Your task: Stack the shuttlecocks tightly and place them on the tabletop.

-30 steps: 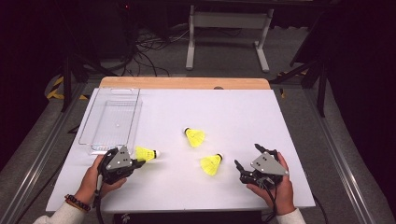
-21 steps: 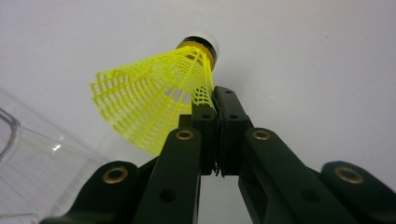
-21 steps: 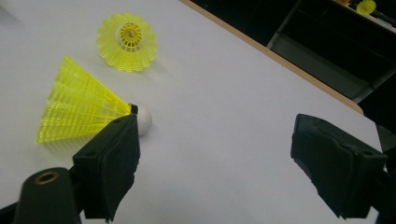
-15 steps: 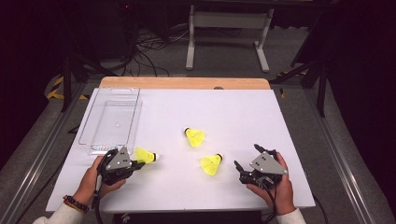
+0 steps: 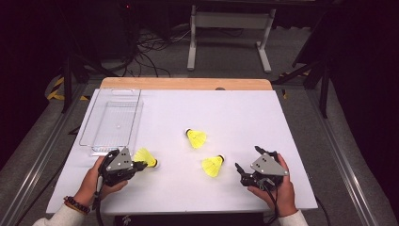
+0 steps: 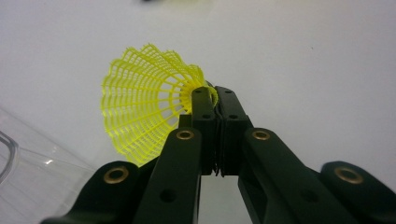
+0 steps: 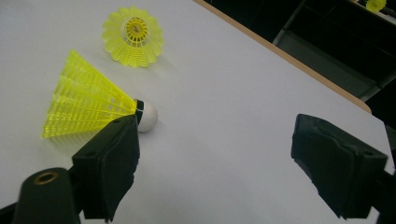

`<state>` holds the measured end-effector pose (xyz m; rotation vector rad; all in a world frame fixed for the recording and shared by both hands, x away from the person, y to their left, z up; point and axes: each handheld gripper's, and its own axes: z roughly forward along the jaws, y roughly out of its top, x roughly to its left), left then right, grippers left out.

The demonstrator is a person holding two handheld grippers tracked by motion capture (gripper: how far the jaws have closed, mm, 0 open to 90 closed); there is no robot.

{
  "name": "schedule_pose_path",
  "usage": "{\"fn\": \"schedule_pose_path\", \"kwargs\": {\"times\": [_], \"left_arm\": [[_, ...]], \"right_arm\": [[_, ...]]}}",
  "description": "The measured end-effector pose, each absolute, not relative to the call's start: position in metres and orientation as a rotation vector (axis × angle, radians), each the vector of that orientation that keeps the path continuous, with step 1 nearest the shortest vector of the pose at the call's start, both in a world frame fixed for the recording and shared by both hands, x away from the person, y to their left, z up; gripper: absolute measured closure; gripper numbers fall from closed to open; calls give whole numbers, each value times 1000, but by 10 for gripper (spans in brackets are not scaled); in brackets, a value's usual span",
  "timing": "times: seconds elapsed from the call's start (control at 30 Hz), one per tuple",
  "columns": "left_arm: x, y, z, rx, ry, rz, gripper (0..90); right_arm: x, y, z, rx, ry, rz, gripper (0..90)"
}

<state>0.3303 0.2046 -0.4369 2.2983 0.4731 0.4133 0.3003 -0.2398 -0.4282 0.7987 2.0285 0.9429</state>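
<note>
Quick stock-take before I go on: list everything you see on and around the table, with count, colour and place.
shuttlecocks: 3, yellow with white tips; one clamped in the left gripper at front left, one mid-table, one lying just left of the right gripper.
clear bin: 1, transparent, left edge of the table, nothing visible inside.
table: 1, white top with a wooden strip along the far edge.
frame: 1, pale grey, on the floor beyond the table.
cables: several, dark, on the floor beyond the table.
left gripper: black, shut on a shuttlecock, front left.
right gripper: black, jaws open, front right.
hands: 2, one on each gripper.
</note>
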Motion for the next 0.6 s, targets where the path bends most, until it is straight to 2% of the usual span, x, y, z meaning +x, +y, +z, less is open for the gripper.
{"fn": "schedule_pose_path", "kwargs": {"times": [0.3, 0.6], "left_arm": [[330, 208, -432, 2272, 493, 421, 883], [329, 218, -424, 2322, 489, 419, 882]], "right_arm": [[301, -240, -429, 803, 2029, 943, 161], [301, -239, -430, 805, 2043, 936, 160]]}}
